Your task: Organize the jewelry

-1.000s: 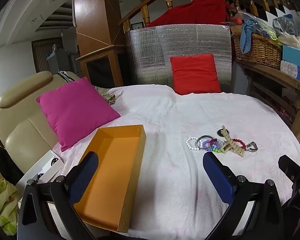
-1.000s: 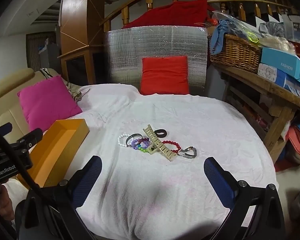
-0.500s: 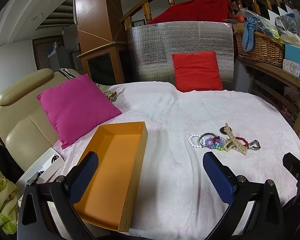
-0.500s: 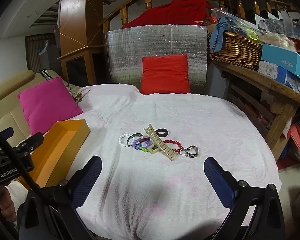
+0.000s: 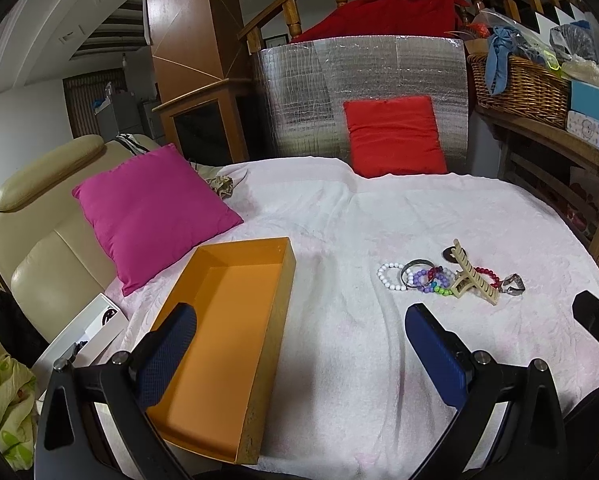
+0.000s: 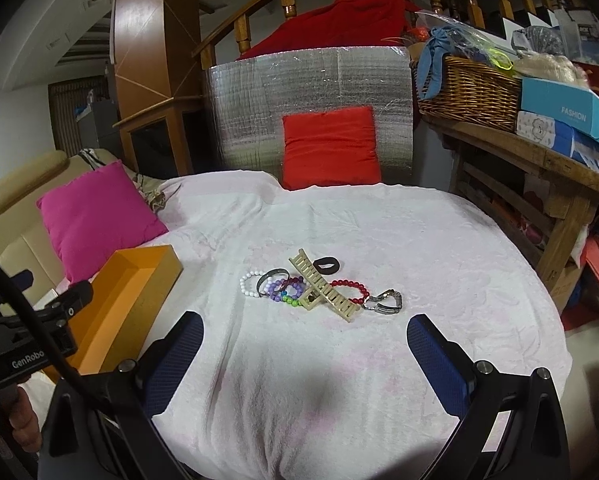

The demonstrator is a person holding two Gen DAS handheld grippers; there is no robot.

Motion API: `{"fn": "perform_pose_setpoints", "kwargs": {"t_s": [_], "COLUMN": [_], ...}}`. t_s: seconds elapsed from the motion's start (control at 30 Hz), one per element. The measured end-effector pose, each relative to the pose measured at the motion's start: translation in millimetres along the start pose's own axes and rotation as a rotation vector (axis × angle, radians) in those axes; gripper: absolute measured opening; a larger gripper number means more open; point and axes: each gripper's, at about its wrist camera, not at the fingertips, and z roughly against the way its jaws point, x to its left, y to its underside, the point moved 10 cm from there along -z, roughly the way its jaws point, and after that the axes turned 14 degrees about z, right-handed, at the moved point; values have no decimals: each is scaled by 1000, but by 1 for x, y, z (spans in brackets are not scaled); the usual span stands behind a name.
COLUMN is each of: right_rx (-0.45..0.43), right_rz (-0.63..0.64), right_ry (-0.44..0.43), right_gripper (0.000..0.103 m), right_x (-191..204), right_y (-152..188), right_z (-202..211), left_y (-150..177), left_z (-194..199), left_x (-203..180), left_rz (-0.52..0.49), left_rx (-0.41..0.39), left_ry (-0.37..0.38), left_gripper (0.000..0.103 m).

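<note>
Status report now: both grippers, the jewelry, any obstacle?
Left gripper open, empty, over orange box edge. Right gripper open, empty, short of jewelry pile. Pile on white blanket, box empty. Path unobstructed.

Matt orange cardboard box (image 5: 235, 320) on soft pink cloth (image 5: 379, 216); glossy beads (image 6: 287, 292), woven wicker basket (image 6: 467, 92).

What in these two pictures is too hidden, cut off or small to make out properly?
- Red bead bracelet: in both views the beige hair clip lies across it, hiding its middle.
- Orange box: in the right wrist view the left hand-held gripper covers its near end.
- Silver piece: too small in either view to tell what it is.
- White box: left wrist view, partly behind the gripper's frame.
</note>
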Motion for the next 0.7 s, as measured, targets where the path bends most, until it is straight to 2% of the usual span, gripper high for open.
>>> {"fn": "perform_pose_setpoints", "kwargs": {"t_s": [0.4,0.7], "right_rx": [-2,19], "right_rz": [-45,-7], "right_ry": [-33,-47], "right_gripper": [103,103], "right_x": [-3,6], "right_y": [-2,1], "right_z": [-13,-25], "left_y": [1,1], "left_z": [-13,-22], "left_x": [1,3], "left_rz": [-3,-2], "left_rx": [15,24], "left_ry": [-4,-12], "left_gripper": [103,103]}}
